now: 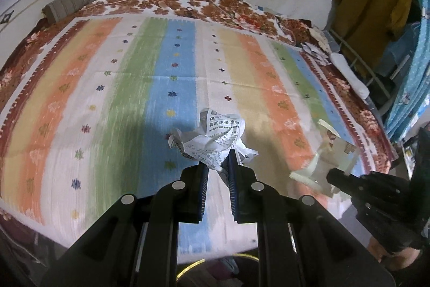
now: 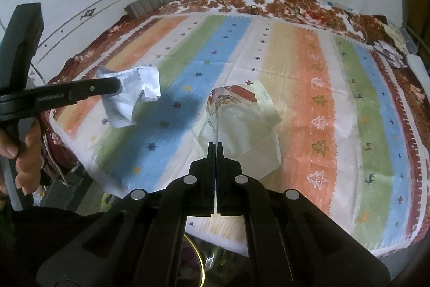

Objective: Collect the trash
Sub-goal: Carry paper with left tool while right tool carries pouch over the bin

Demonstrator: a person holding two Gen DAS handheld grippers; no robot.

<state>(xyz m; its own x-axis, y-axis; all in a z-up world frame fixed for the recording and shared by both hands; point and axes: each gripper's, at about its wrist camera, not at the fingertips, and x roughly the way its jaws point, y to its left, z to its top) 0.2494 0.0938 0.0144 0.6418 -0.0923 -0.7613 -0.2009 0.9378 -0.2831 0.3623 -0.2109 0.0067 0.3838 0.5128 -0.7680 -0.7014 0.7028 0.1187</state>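
My left gripper point(image 1: 219, 159) is shut on a crumpled printed paper point(image 1: 217, 133), lifted clear above the striped bedspread point(image 1: 107, 98). From the right wrist view that same paper point(image 2: 129, 96) hangs at the left, pinched by the left gripper point(image 2: 118, 85), with a hand point(image 2: 27, 152) around its handle. My right gripper point(image 2: 215, 145) is shut on a clear plastic wrapper point(image 2: 239, 125) with a red printed patch, held above the bedspread point(image 2: 322, 98). In the left wrist view the wrapper point(image 1: 328, 160) and the right gripper point(image 1: 333, 176) sit at the lower right.
A grey rolled bundle point(image 1: 71, 4) lies at the bed's far left corner. Scraps and a white item point(image 1: 346, 71) lie at the far right edge, by a yellow garment point(image 1: 373, 7) and blue cloth point(image 1: 414, 71). A round gold-rimmed container point(image 2: 193, 260) stands below the bed's near edge.
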